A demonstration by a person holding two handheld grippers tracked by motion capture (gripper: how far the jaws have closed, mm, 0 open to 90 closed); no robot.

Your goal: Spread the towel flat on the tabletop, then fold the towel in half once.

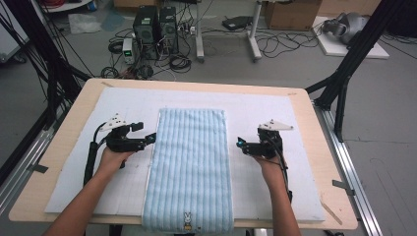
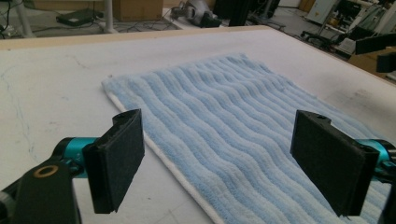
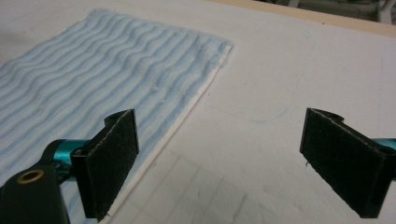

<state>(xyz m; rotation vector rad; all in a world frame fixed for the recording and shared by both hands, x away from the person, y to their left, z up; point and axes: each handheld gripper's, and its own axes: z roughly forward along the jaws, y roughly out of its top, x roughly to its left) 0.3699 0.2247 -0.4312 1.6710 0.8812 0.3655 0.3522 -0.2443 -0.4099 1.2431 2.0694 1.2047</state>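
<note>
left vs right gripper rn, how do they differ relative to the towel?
The left gripper reaches the towel's left edge, jaws straddling that edge in its own view; the right gripper stands just off the right edge, over the white mat. The left carries its grey plate toward the left, the right its plate toward the right. Both are open, empty, pointing inward.

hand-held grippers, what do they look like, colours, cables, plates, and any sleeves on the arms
Each hand-held gripper, left and right, has a black body, teal metal fittings behind its jaws and a brass-coloured ring on the near arm. The jaws carry flat, rectangular black foam-like pads. A grey three-cornered plate tops each, and a black cable trails back along the forearm. The forearms are bare, with no sleeves.
</note>
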